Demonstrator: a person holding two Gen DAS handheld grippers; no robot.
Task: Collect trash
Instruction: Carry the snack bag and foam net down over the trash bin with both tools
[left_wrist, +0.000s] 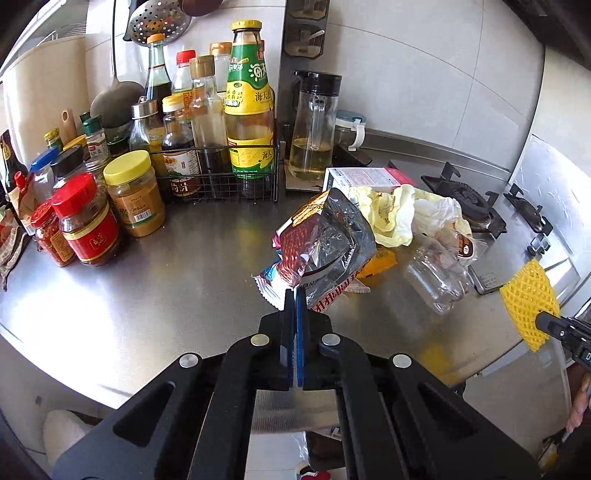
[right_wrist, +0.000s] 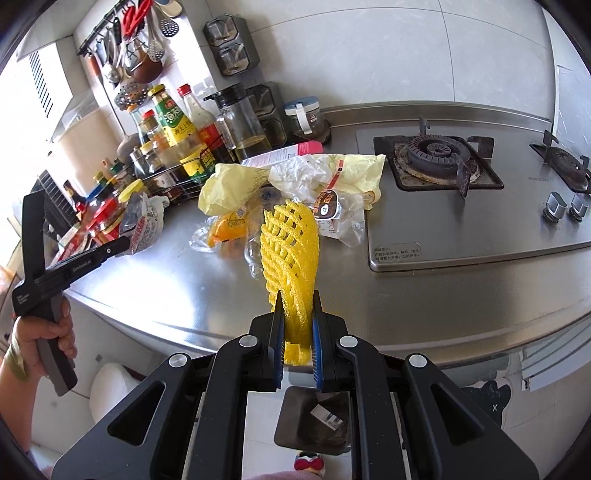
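Left gripper (left_wrist: 294, 295) pinched tight on snack wrapper (left_wrist: 325, 236), right gripper (right_wrist: 297, 310) clamped on foam net (right_wrist: 290, 240); keep both squeezed until over bin (right_wrist: 314, 417) below right jaws.

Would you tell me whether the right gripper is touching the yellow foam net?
Touching. The right wrist view shows the right gripper with both fingers pressed against the yellow foam net, which sits squeezed between them.

My left view: over the worktop (left_wrist: 147, 295) front edge, facing the back-left corner.
My right view: front edge, facing the stove (right_wrist: 436, 162).
Shared: mid-worktop trash pile (left_wrist: 406, 218).
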